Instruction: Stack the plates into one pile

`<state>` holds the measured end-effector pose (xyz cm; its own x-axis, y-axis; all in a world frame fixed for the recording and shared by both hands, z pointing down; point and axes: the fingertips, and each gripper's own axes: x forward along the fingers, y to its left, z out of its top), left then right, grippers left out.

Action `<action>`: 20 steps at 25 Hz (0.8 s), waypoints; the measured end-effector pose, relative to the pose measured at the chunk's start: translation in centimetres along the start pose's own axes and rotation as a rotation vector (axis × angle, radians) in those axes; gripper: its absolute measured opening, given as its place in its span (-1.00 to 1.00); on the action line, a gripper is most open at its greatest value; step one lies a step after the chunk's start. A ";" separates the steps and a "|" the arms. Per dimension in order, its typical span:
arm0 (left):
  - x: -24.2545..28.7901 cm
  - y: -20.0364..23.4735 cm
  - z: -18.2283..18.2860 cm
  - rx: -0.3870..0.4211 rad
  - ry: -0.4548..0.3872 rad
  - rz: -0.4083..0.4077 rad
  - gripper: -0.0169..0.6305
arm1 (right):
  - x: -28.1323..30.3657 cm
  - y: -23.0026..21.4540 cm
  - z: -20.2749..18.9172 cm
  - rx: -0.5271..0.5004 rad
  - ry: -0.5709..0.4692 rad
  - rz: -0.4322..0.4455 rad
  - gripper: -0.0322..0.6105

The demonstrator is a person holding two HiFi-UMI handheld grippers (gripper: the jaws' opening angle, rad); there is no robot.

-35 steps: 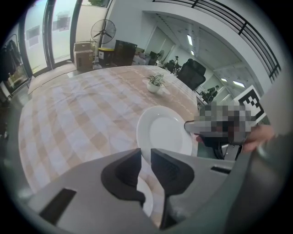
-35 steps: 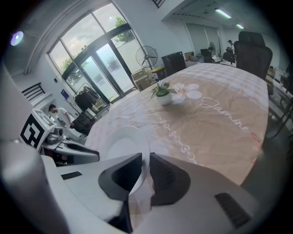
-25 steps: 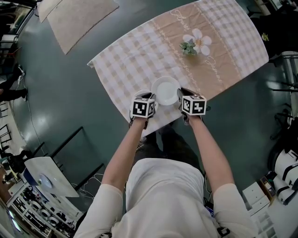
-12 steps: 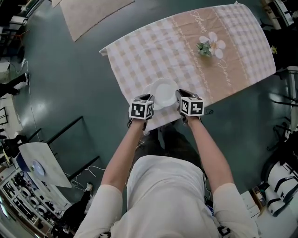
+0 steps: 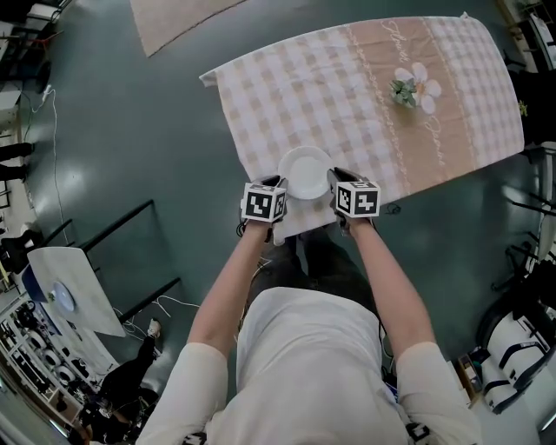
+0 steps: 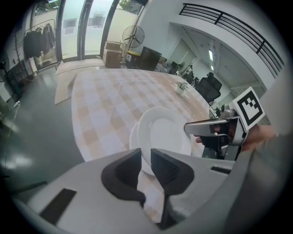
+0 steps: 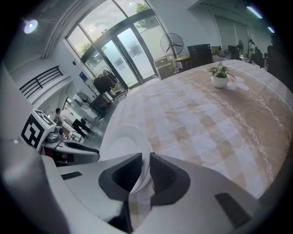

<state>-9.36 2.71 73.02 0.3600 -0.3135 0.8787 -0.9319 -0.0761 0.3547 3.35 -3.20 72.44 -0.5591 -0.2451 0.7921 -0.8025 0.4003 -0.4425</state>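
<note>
A white plate (image 5: pixel 306 172) hangs over the near edge of the checked tablecloth (image 5: pixel 347 78), held by both grippers. My left gripper (image 5: pixel 282 185) is shut on its left rim and my right gripper (image 5: pixel 335 182) on its right rim. In the left gripper view the held plate (image 6: pixel 165 133) covers most of a second white plate (image 6: pixel 133 138), whose rim peeks out at the left under it. Whether the two plates touch I cannot tell. In the right gripper view the plate's rim (image 7: pixel 124 142) sits between the pads of my right gripper (image 7: pixel 145 161).
A small potted flower (image 5: pixel 405 92) stands far back on the right of the cloth. The table's near edge lies just under the grippers, with dark floor (image 5: pixel 130 156) to the left. A rug (image 5: pixel 174 10) lies beyond the table.
Both grippers have carried the plate leftward along the table's near edge. It now covers the second plate, which showed beside its left rim before.
</note>
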 end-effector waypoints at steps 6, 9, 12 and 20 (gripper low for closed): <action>0.9 0.6 -1.2 0.003 0.022 -0.023 -0.73 | 0.9 0.2 -1.1 -0.005 0.021 -0.010 -0.68; 1.4 1.0 -1.5 0.008 0.039 -0.020 -0.73 | 1.3 0.1 -1.4 -0.016 0.028 -0.022 -0.68; 1.9 1.3 -1.9 0.011 0.050 -0.020 -0.73 | 1.7 0.0 -1.7 -0.031 0.030 -0.030 -0.68; 2.3 1.5 -2.1 0.009 0.042 -0.034 -0.73 | 2.1 0.2 -1.5 -0.081 0.026 -0.028 -0.68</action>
<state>-9.85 3.87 76.26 0.3929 -0.2705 0.8789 -0.9194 -0.0942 0.3819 2.30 -2.28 74.68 -0.5304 -0.2350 0.8145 -0.7975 0.4641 -0.3854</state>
